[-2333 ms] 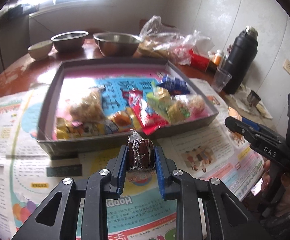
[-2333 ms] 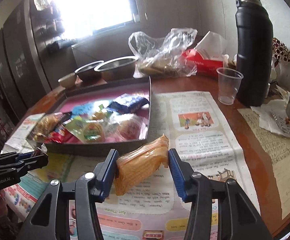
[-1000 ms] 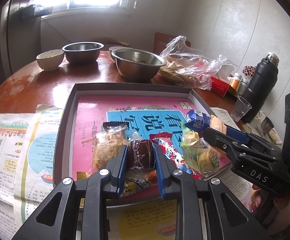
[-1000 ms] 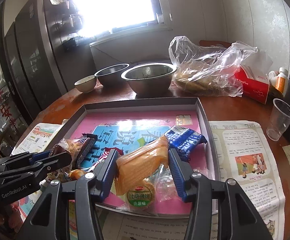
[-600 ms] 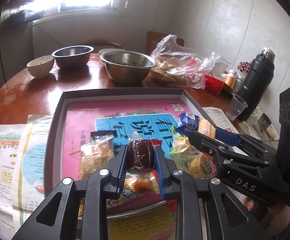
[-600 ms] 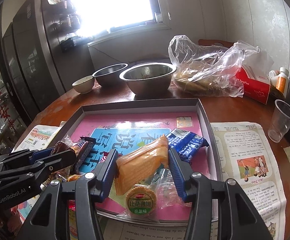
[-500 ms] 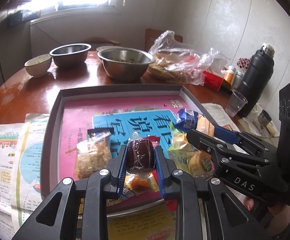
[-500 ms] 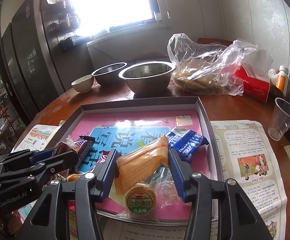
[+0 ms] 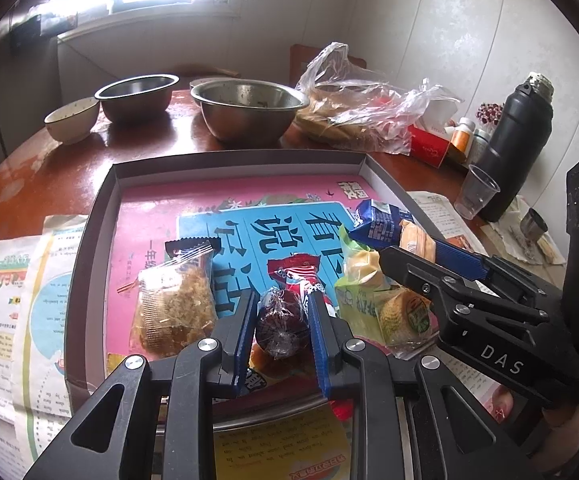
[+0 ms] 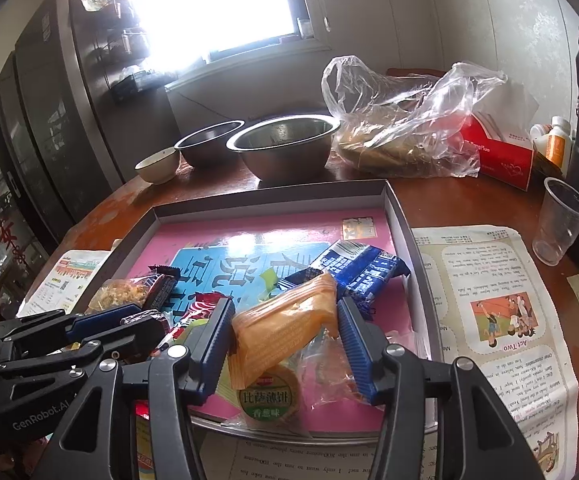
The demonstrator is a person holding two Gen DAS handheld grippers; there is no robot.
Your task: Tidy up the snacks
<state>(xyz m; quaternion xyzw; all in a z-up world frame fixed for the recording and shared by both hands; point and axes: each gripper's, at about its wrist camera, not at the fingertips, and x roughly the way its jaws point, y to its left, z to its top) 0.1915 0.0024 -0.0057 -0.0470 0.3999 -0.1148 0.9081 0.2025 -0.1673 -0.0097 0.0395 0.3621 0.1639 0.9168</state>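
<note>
**Both your grippers angled down, each with a snack between the jaws**

Your left gripper [image 9: 280, 322] points forward and down, its blue pads pressed on both sides of a dark cellophane-wrapped sweet [image 9: 279, 324]. Your right gripper [image 10: 285, 334] tilts down at a similar angle just beside it. Its jaws have just been opening a little; an orange snack packet [image 10: 285, 328] sits between them, touching the left pad, with the right pad near its edge. Part of your right hand [image 9: 561, 428] shows under that gripper's body.

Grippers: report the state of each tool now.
Left tool: shut on the dark wrapped candy.
Right tool: jaws just opening, orange snack packet between them.
</note>
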